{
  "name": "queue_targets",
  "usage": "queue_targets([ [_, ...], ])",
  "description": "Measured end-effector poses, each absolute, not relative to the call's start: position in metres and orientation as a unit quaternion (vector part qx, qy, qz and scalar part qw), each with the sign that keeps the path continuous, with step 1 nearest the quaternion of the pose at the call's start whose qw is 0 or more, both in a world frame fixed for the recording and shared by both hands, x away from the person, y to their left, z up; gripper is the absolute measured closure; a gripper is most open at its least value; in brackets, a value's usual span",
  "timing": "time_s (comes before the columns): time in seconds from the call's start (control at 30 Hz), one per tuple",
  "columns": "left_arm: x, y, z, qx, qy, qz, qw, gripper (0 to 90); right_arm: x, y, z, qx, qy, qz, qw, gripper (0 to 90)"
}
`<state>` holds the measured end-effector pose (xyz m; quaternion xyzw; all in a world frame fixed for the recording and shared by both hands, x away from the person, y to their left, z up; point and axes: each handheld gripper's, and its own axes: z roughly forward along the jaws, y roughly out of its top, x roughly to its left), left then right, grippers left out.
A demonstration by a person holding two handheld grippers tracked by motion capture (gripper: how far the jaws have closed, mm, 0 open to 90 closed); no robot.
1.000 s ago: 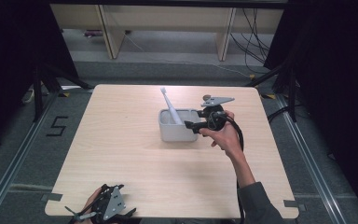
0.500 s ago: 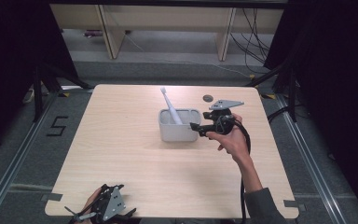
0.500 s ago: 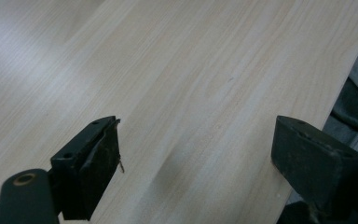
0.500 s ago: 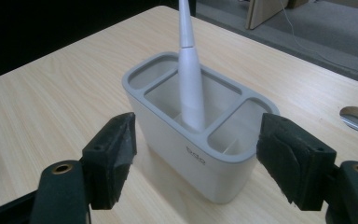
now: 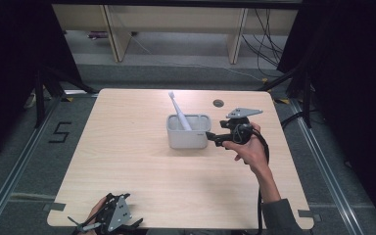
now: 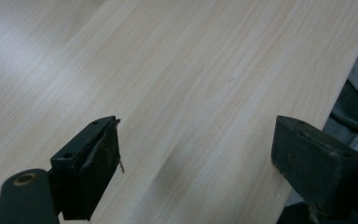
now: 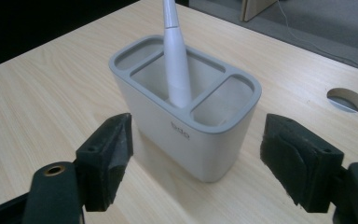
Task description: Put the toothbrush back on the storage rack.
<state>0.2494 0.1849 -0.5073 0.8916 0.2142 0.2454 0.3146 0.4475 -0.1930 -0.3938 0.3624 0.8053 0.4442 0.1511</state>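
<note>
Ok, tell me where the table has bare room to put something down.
The light wooden table is bare across its whole left half, and along the near edge between the two hands. It is crowded only right of centre, where the grey three-compartment holder, its white toothbrush and the right tongs gather.

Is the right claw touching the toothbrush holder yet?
Apart. The right gripper view shows the right claw open, its jaws flanking the toothbrush holder with bare table visible between each jaw and the holder's walls.
</note>
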Motion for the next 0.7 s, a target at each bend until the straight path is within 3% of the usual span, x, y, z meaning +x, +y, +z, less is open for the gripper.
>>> queue_targets([
  [0.7, 0.250, 0.185, -0.507, 0.893, 0.213, 0.240, 0.316, 14.9, 0.431, -0.201, -0.404, 0.361, 0.805, 0.445, 0.155, 22.6],
])
